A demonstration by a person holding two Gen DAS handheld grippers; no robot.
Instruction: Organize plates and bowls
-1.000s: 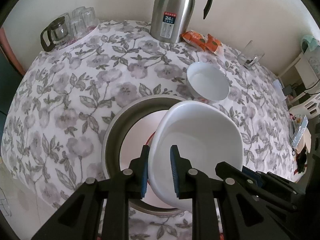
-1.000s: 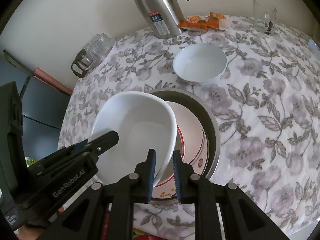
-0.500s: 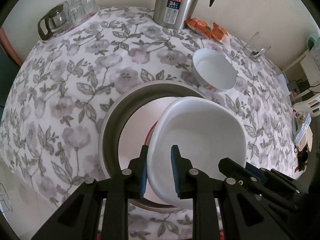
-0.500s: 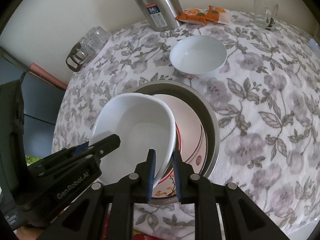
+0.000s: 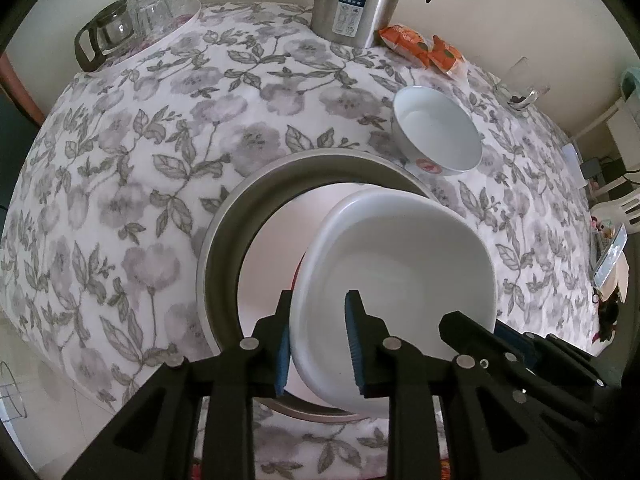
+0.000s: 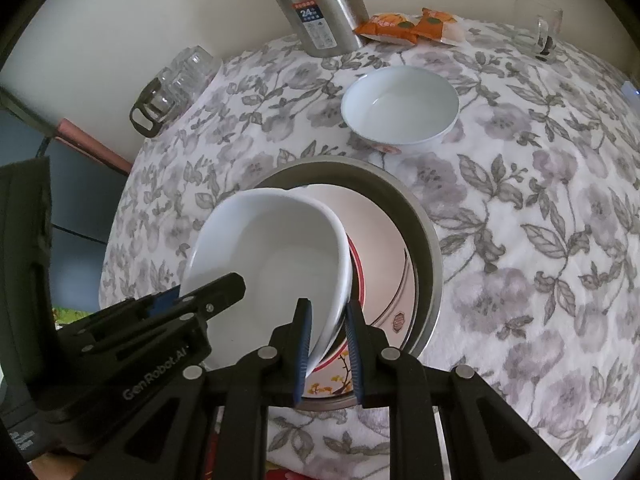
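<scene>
A large white bowl (image 5: 400, 256) (image 6: 272, 256) is held by both grippers above a metal basin (image 5: 224, 240) (image 6: 424, 248) on the floral tablecloth. My left gripper (image 5: 318, 336) is shut on the bowl's left rim. My right gripper (image 6: 328, 340) is shut on its right rim. Inside the basin lies a plate (image 6: 384, 280) with a red ring and printed pattern, partly hidden by the bowl. A smaller white bowl (image 5: 438, 134) (image 6: 400, 106) stands on the cloth behind the basin.
At the back stand a steel thermos (image 5: 356, 0) (image 6: 320, 8), orange snack packets (image 5: 424, 48) (image 6: 408, 24), a glass jug with upturned glasses (image 5: 132, 28) (image 6: 172, 84) and a drinking glass (image 5: 524, 88) (image 6: 538, 24). The table edge drops off at left and front.
Both grippers with the large bowl have sunk a little toward the basin; the bowl stays gripped at both rims.
</scene>
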